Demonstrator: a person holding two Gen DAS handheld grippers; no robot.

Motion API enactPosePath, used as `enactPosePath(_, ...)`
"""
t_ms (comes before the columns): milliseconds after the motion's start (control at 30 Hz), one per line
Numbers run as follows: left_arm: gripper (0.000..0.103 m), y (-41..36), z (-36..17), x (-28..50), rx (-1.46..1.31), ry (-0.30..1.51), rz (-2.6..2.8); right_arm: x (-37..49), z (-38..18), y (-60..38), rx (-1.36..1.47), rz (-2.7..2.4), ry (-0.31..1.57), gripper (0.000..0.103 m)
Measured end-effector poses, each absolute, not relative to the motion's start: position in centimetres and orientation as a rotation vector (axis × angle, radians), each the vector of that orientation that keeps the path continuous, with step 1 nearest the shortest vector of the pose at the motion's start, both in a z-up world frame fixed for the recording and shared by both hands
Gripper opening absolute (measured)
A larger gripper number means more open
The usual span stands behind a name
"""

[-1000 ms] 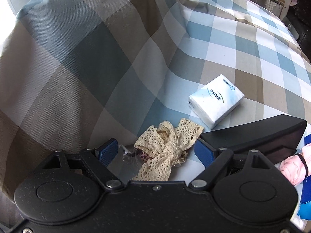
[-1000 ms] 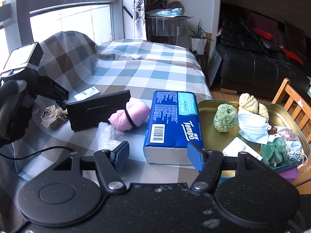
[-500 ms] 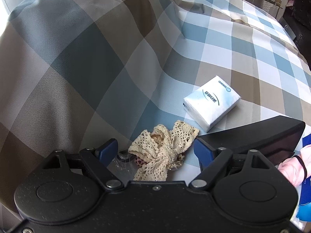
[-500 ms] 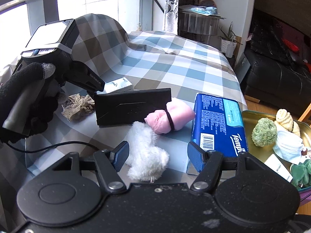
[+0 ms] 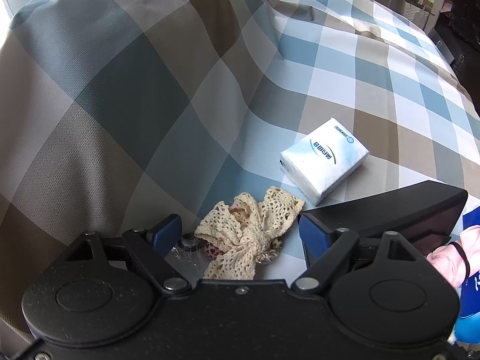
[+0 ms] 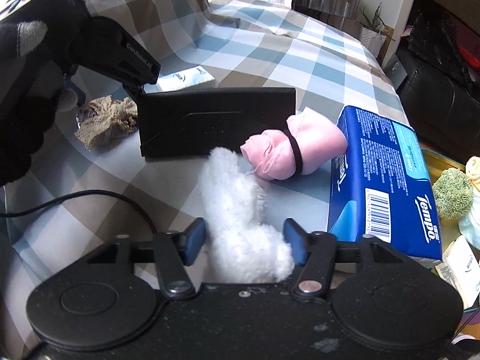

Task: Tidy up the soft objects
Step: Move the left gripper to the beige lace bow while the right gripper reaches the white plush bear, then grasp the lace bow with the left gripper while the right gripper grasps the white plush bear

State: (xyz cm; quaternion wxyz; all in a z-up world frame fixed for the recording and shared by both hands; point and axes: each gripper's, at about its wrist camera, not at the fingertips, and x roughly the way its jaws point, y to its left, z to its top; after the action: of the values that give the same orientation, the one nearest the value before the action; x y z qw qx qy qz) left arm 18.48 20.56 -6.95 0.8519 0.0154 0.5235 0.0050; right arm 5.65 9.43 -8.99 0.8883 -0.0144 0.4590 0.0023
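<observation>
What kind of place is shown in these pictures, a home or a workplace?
Most likely a home living room. A checked cloth covers the surface, a black leather sofa stands behind it near a potted plant, and a tin tray holds soft household items.

Each gripper is matte black plastic with two round housings, silver screws at the linkage pivots and blue pads on its fingers [image 6: 196, 237]. The left gripper [image 6: 132, 63] carries white "GenRoboAI" lettering along its side, and a thin black cable [image 6: 90, 195] trails from it. The left hand [image 6: 27, 69] wears a black knit glove with grey fingertips.
</observation>
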Motion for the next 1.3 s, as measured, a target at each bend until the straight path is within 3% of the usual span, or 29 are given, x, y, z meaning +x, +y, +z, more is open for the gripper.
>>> enactPosePath(67,0.082,20.7,-7.0,18.5,0.01,1.109,0.012,5.4,-8.6,9.3,-0.016,0.012,0.941,0.04)
enactPosePath(367,0.079,22.0,-7.6,17.5,-0.173,1.163,0.086,4.4,-5.9,8.8,0.024,0.02,0.869,0.04)
enactPosePath(1100,0.077,20.2,-8.9,20.6,-0.121,1.206,0.197,3.1,-3.6,7.9,0.051,0.033,0.804,0.042)
enactPosePath(1133,0.075,20.2,-8.9,20.5,-0.118,1.205,0.198,3.0,-3.5,7.9,0.05,0.034,0.8,0.042)
enactPosePath(1167,0.064,20.2,-8.8,20.5,-0.12,1.201,0.187,2.8,-3.3,7.9,0.049,0.034,0.793,0.042)
enactPosePath(1233,0.054,20.0,-8.6,20.4,-0.114,1.195,0.174,2.6,-2.9,7.8,0.051,0.034,0.783,0.042)
enactPosePath(1300,0.052,20.0,-8.4,20.3,-0.1,1.194,0.178,2.4,-2.5,7.6,0.055,0.033,0.772,0.042)
